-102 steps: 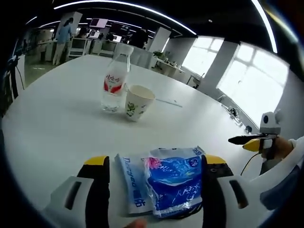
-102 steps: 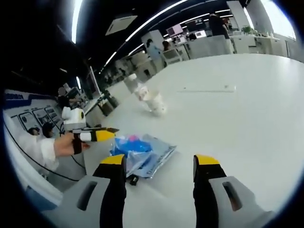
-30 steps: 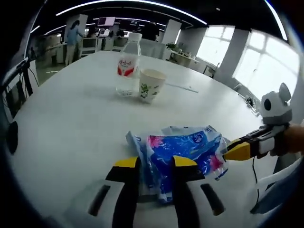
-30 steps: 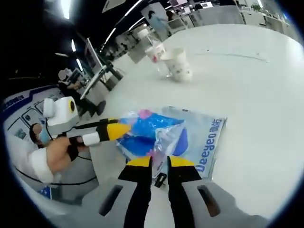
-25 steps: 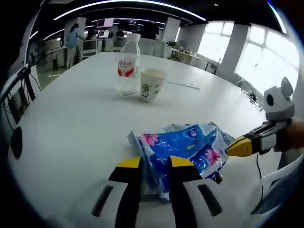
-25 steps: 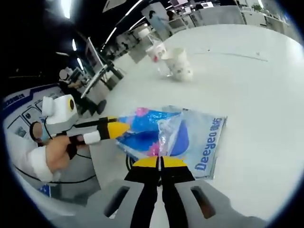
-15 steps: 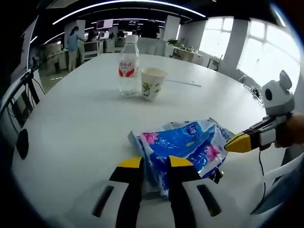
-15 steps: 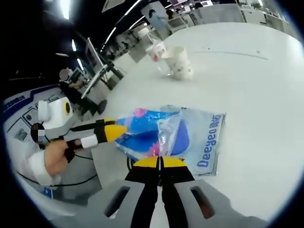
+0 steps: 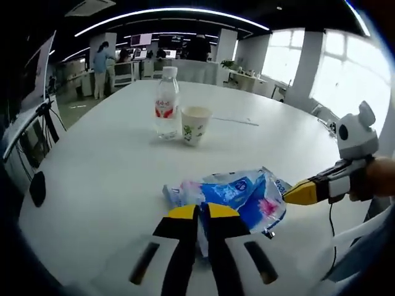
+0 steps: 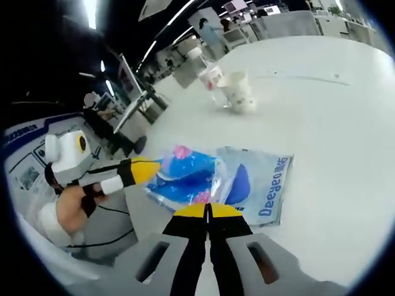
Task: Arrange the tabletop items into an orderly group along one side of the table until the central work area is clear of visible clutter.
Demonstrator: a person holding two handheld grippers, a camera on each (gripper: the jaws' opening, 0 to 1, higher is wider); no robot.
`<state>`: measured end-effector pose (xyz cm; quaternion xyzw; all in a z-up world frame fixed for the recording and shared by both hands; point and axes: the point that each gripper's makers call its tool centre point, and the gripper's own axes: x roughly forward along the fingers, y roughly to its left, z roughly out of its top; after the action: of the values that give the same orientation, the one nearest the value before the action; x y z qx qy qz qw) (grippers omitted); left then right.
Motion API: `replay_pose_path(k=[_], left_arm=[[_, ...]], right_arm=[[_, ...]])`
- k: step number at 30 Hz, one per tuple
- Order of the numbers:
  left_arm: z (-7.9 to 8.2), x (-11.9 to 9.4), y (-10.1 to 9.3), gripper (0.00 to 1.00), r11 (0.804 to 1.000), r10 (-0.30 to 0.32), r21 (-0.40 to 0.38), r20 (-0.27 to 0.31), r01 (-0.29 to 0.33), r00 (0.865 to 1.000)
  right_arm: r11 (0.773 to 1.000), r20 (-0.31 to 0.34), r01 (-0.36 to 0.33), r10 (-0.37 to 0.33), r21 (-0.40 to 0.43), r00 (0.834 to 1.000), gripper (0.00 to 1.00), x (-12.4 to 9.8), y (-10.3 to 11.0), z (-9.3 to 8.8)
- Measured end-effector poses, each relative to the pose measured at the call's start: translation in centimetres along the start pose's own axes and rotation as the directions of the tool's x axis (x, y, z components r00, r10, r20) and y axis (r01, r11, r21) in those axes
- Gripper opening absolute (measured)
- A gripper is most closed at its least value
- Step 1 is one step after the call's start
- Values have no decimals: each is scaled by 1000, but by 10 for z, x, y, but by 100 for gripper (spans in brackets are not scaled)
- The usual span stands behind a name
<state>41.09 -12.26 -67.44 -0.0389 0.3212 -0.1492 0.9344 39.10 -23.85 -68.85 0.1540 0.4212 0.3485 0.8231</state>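
both grippers, left (image 9: pixel 199 211) and right (image 10: pixel 207 211), have clamped onto the blue packet (image 9: pixel 237 197); seemingly lifted slightly.

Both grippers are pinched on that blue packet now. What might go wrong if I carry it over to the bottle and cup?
The left gripper and right gripper hold opposite edges of the thin blue packet; pulling apart may tear it. It sags and could slip out. The paper cup touches the water bottle, so crowding them may topple either.

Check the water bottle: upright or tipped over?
Upright. The water bottle stands on the white table, cap on top, beside the paper cup.
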Motion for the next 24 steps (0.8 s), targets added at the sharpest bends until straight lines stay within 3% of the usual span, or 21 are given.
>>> replay_pose_path(k=[11, 17, 19, 21, 22, 24], left_arm=[[40, 3, -24, 0, 982, -101, -146, 111, 117, 989], [67, 1, -43, 0, 950, -158, -239, 185, 200, 970], [73, 2, -50, 0, 947, -177, -232, 196, 221, 965], [82, 0, -64, 0, 936, -214, -234, 215, 263, 953], [87, -1, -69, 0, 929, -231, -237, 233, 285, 945], [90, -2, -75, 0, 930, -244, -217, 239, 296, 940]], right_arm=[[999, 110, 0, -6, 48, 994, 0, -27, -12, 18], [998, 204, -5, -7, 58, 979, 0, -41, -22, 27], [994, 236, -43, 18, 98, 972, 12, -46, -20, 32], [983, 276, -67, 18, 168, 961, 35, -49, -21, 39], [974, 293, -88, 23, 209, 956, 42, -52, -21, 43], [969, 303, -112, 42, 220, 952, 41, -56, -20, 46]])
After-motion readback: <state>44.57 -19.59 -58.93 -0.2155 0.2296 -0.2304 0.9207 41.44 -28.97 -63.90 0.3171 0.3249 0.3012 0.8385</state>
